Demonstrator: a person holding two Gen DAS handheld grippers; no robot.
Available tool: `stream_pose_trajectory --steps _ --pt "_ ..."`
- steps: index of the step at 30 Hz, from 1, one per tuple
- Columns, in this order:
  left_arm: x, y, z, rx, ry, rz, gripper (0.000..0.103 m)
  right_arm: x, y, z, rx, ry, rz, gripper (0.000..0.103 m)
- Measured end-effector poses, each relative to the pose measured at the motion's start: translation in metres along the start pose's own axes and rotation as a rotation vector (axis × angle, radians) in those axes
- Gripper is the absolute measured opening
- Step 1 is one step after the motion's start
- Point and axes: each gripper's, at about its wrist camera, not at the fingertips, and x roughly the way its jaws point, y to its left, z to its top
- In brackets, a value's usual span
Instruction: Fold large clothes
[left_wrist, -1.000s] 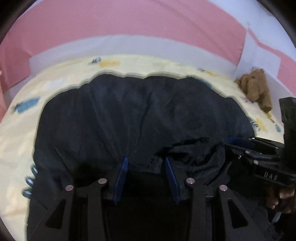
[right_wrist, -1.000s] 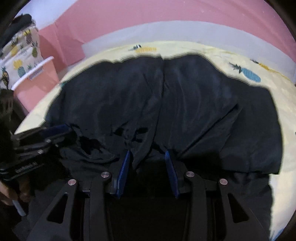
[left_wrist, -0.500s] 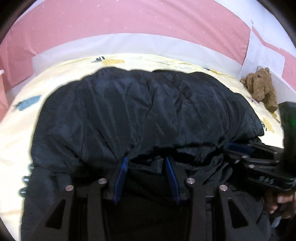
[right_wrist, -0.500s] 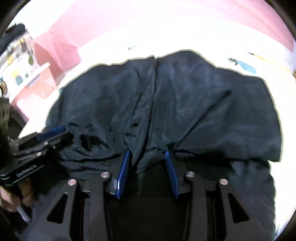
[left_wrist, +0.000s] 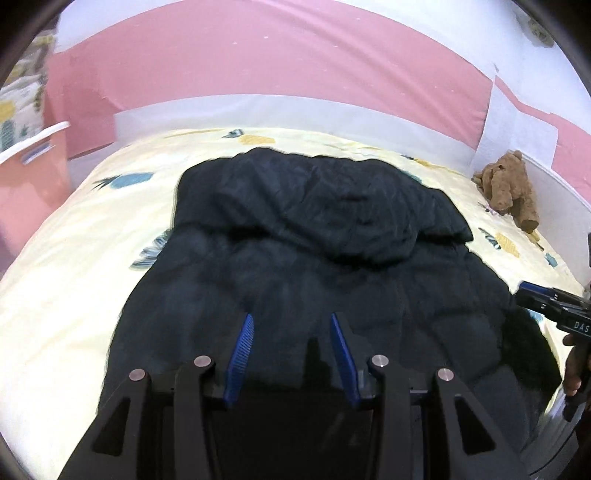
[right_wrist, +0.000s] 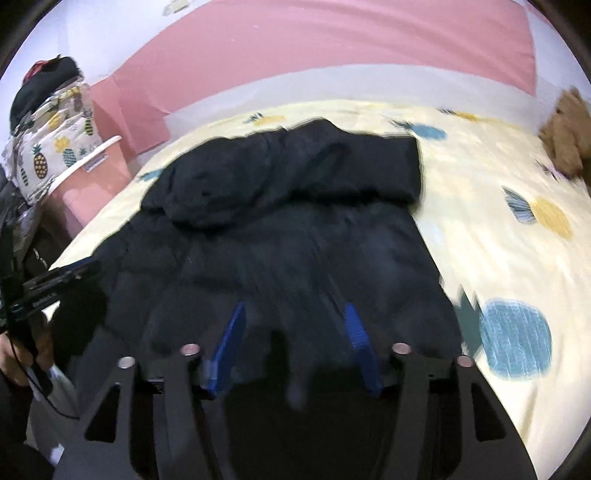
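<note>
Left wrist view: dark navy padded jacket (left_wrist: 317, 258) lies spread on the pale yellow pineapple-print bed sheet (left_wrist: 85, 266), far part folded over toward the near side.
Left gripper (left_wrist: 291, 332) hovers over the near hem, jaws apart, nothing between them. Right gripper (right_wrist: 295, 321) likewise, jaws apart; view blurred. Brown plush teddy bear (left_wrist: 511, 188) sits far right by the pink wall panel (left_wrist: 277, 62). Pink plastic bin (right_wrist: 92, 177) stands far left.
</note>
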Motion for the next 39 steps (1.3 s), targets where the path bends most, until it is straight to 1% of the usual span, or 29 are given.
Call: stream_pose_trajectory --steps 2,5,7,9,11,13,14,16,18,20,21,24,25,26,28,29,30,31,32,33,35,37,39 --pt "-0.01 0.006 -0.011 -0.014 0.006 0.011 0.043 -0.008 -0.012 -0.015 0.032 0.009 -0.012 0.067" --pt "-0.026 0.02 -0.025 -0.028 0.002 0.044 0.043 -0.016 -0.032 -0.029 0.087 0.01 -0.04 0.067" --pt "-0.034 0.031 -0.03 -0.052 -0.007 0.061 0.047 -0.02 -0.047 -0.034 0.127 0.005 -0.06 0.067" --pt "-0.043 0.046 -0.034 -0.08 -0.02 0.091 0.052 -0.024 -0.058 -0.038 0.154 -0.007 -0.072 0.067" --pt "-0.048 0.061 -0.037 -0.104 -0.025 0.124 0.053 -0.024 -0.07 -0.042 0.192 -0.007 -0.083 0.068" --pt "-0.05 0.072 -0.04 -0.126 -0.02 0.14 0.054 -0.019 -0.08 -0.048 0.233 0.02 -0.073 0.068" --pt "-0.049 0.08 -0.044 -0.14 -0.011 0.152 0.055 -0.013 -0.085 -0.053 0.258 0.05 -0.059 0.068" --pt "-0.047 0.088 -0.052 -0.155 0.01 0.167 0.055 -0.008 -0.088 -0.061 0.284 0.077 -0.029 0.068" --pt "-0.044 0.092 -0.06 -0.171 0.031 0.152 0.058 -0.006 -0.086 -0.068 0.307 0.085 0.015 0.068" --pt "-0.043 0.093 -0.068 -0.187 0.046 0.127 0.058 -0.007 -0.081 -0.07 0.299 0.085 0.04 0.068" --pt "-0.044 0.091 -0.073 -0.193 0.048 0.112 0.058 -0.007 -0.078 -0.072 0.303 0.093 0.067 0.068" --pt "-0.044 0.082 -0.081 -0.203 0.058 0.061 0.058 -0.007 -0.071 -0.077 0.313 0.103 0.11 0.07" --pt "-0.045 0.077 -0.084 -0.197 0.055 0.058 0.058 -0.008 -0.07 -0.079 0.319 0.101 0.116 0.07" --pt "-0.044 0.073 -0.086 -0.19 0.052 0.061 0.058 -0.008 -0.07 -0.08 0.327 0.099 0.123 0.068" --pt "-0.044 0.067 -0.088 -0.185 0.05 0.065 0.058 -0.009 -0.073 -0.08 0.35 0.096 0.125 0.057" --pt "-0.043 0.067 -0.088 -0.189 0.05 0.067 0.058 -0.009 -0.075 -0.08 0.363 0.095 0.123 0.044" --pt "-0.043 0.066 -0.087 -0.193 0.054 0.07 0.056 -0.01 -0.079 -0.08 0.384 0.094 0.129 0.032" --pt "-0.042 0.065 -0.086 -0.194 0.057 0.071 0.053 -0.011 -0.081 -0.079 0.396 0.091 0.138 0.028" --pt "-0.043 0.065 -0.085 -0.195 0.059 0.073 0.043 -0.014 -0.082 -0.076 0.4 0.081 0.144 0.022" --pt "-0.045 0.065 -0.082 -0.194 0.06 0.074 0.033 -0.018 -0.082 -0.074 0.399 0.07 0.146 0.019" --pt "-0.052 0.066 -0.072 -0.199 0.05 0.064 0.022 -0.03 -0.079 -0.063 0.395 0.032 0.17 0.016" --pt "-0.062 0.069 -0.063 -0.216 0.021 0.047 0.019 -0.045 -0.075 -0.053 0.378 -0.014 0.184 0.015" --pt "-0.08 0.068 -0.05 -0.225 -0.032 0.024 0.018 -0.06 -0.071 -0.044 0.364 -0.052 0.192 0.014"
